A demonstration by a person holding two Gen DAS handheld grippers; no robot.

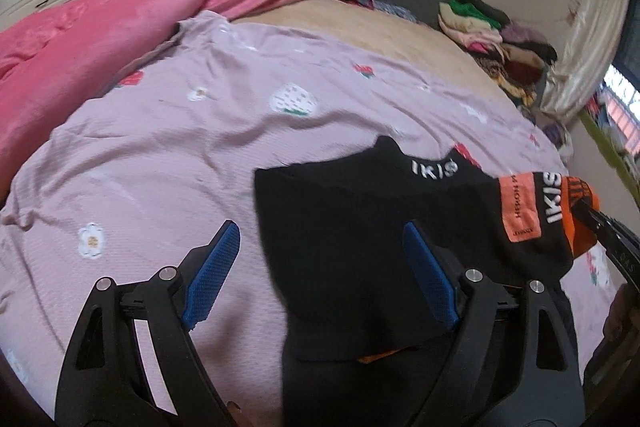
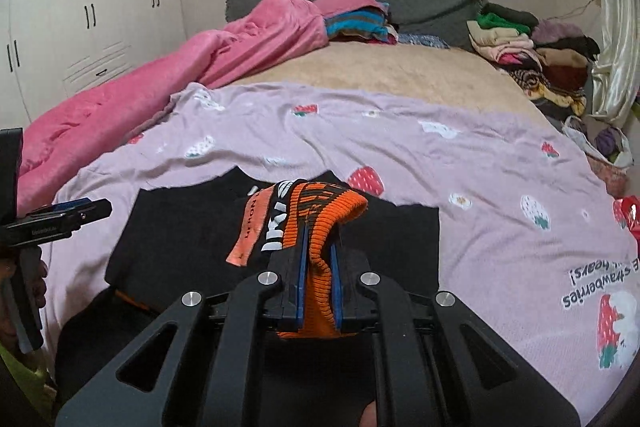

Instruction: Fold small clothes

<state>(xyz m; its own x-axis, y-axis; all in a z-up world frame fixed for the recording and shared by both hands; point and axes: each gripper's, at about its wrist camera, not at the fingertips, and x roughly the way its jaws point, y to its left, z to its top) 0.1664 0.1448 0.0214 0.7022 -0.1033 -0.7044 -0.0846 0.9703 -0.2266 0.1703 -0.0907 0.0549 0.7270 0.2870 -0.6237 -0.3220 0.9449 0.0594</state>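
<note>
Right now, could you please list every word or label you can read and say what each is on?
"IKIS": white letters, cut off, on the black and orange knitted garment.
"HONOR": partly legible on its orange fabric tag; smaller print unreadable.
"strawberries": upside down on the pink strawberry-print bedsheet; neighbouring words blurred.

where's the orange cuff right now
In the right wrist view, the orange cuff is pinched in the right gripper, over the black garment on the lilac strawberry sheet.

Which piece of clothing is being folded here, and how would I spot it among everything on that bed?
Find the lilac strawberry-print sheet covering the near half of the bed. On its near edge lies a black garment, its orange ribbed cuff pinched in the right gripper. Nothing else there is black with white lettering.
</note>
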